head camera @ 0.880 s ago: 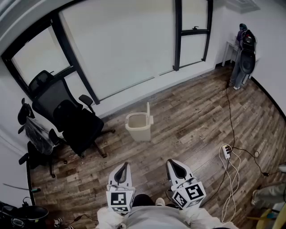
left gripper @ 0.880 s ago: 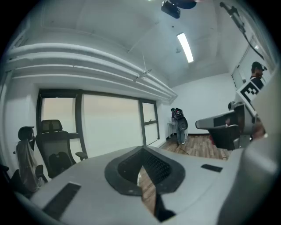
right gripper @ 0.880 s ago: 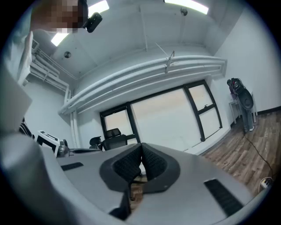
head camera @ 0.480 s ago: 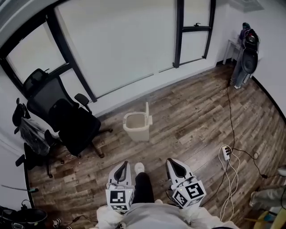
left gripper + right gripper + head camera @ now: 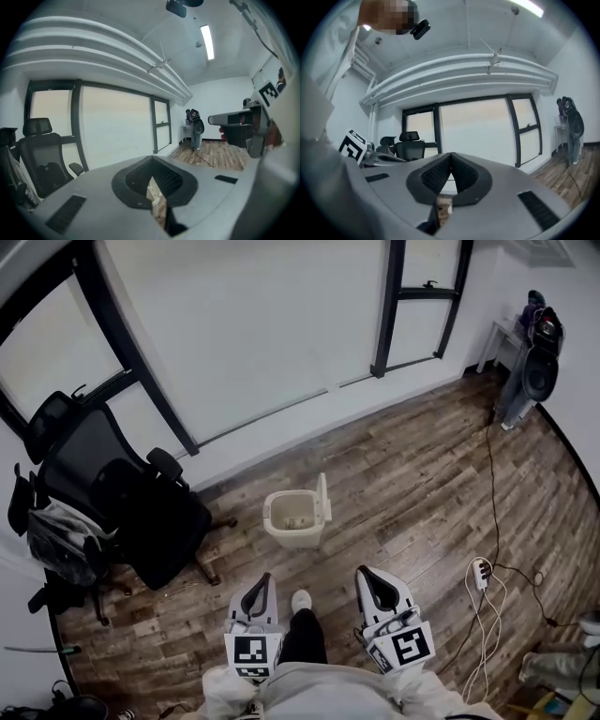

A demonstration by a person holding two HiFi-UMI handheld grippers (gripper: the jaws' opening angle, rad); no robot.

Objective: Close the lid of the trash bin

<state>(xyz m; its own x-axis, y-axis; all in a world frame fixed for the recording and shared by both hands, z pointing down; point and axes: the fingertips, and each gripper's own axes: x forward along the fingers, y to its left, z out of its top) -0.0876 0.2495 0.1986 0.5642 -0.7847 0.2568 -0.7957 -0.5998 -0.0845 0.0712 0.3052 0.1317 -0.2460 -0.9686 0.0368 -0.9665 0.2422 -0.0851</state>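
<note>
Trash bin (image 5: 293, 518) open; left tool (image 5: 263, 579), right tool (image 5: 365, 574) seemingly closed, empty.

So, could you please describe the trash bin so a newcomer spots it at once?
Start at the big window; on the wooden floor below it, right of the black chair, stands the trash bin. It alone is beige, its lid upright.

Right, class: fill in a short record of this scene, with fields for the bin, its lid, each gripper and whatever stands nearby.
Trash bin: beige, standing ahead of both grippers
Lid: open, upright at the bin's right edge
Left gripper: jaws together, nothing held, short of the bin
Right gripper: jaws together, nothing held, short of the bin
Nearby: black office chair left of the bin; power strip off to the right
</note>
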